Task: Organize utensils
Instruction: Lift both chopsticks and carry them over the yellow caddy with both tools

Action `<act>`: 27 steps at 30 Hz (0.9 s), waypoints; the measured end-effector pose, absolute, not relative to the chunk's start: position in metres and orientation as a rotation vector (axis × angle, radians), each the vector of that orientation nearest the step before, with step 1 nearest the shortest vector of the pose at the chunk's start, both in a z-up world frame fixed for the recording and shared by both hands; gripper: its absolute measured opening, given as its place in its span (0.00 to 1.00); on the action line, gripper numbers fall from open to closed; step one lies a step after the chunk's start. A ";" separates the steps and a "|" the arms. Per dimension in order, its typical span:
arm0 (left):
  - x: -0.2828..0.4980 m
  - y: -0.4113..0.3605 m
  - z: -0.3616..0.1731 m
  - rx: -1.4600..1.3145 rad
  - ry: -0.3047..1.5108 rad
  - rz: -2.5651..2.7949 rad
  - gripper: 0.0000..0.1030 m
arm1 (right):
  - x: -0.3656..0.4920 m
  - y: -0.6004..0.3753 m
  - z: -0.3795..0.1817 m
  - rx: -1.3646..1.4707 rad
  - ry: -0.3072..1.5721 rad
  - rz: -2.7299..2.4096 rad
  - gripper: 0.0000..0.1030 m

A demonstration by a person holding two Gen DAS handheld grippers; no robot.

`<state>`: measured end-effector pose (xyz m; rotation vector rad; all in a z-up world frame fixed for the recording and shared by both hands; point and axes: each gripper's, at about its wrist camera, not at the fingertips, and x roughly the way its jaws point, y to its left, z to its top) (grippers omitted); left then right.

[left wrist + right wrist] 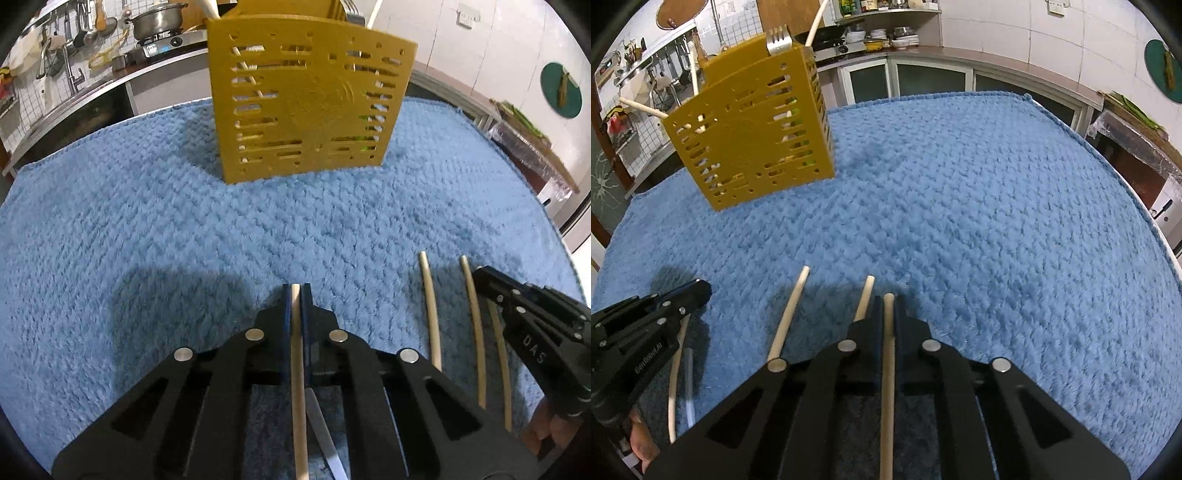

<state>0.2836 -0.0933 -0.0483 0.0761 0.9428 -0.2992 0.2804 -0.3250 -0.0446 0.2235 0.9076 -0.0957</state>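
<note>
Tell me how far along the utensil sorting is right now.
Partly done. The yellow holder already has a fork and some chopsticks standing in it. In hand: the left gripper and the right gripper are each shut on one chopstick. Left: two loose chopsticks on the blue towel, plus a metal utensil under the left gripper.

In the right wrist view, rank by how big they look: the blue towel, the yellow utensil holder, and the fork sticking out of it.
1. Blue towel, fills most of the view.
2. Yellow utensil holder.
3. Fork, only its tines show, so its full size is hidden.
</note>
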 end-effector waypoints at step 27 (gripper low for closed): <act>0.268 -0.042 0.032 -0.091 0.746 -0.352 0.03 | 0.266 -0.345 0.028 0.429 0.659 0.179 0.06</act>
